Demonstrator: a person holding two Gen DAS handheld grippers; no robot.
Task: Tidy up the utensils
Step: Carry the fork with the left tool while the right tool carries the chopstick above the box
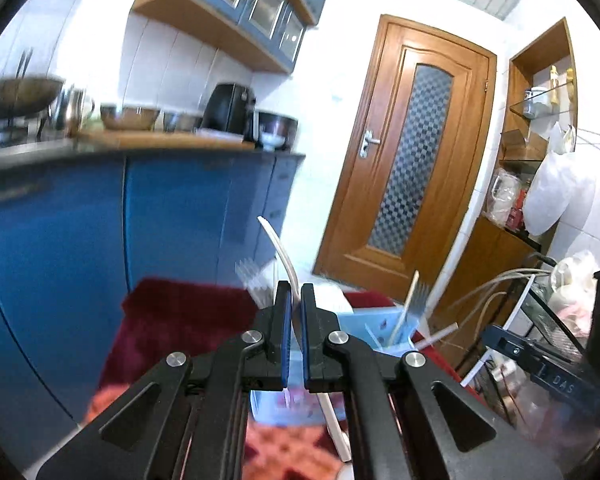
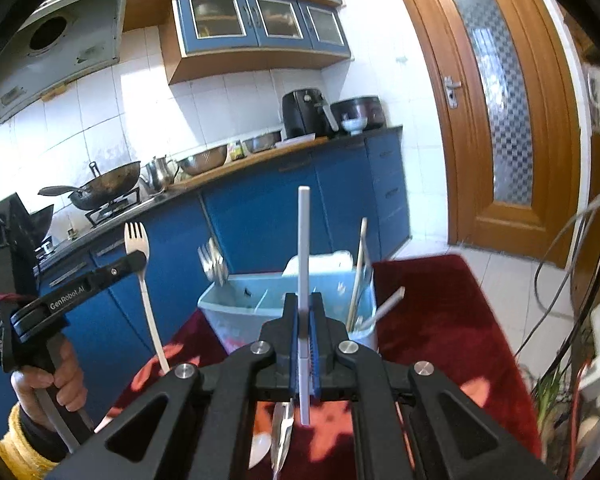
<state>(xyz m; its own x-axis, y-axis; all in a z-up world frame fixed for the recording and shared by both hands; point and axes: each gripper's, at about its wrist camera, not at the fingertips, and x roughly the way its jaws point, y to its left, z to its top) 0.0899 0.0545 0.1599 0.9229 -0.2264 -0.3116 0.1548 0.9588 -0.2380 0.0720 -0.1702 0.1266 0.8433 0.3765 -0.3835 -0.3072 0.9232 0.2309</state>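
My left gripper is shut on a cream plastic fork; in the right wrist view the same fork stands upright in that gripper, left of the caddy. My right gripper is shut on a white chopstick, held upright just in front of a light-blue divided utensil caddy. The caddy holds metal forks, wooden chopsticks and a white stick. A metal utensil and a white spoon lie on the red cloth below my right gripper.
The caddy stands on a table with a red cloth. Blue kitchen cabinets and a counter with wok, bowls and air fryer are behind. A wooden door is right. Cables and a wire rack crowd the right side.
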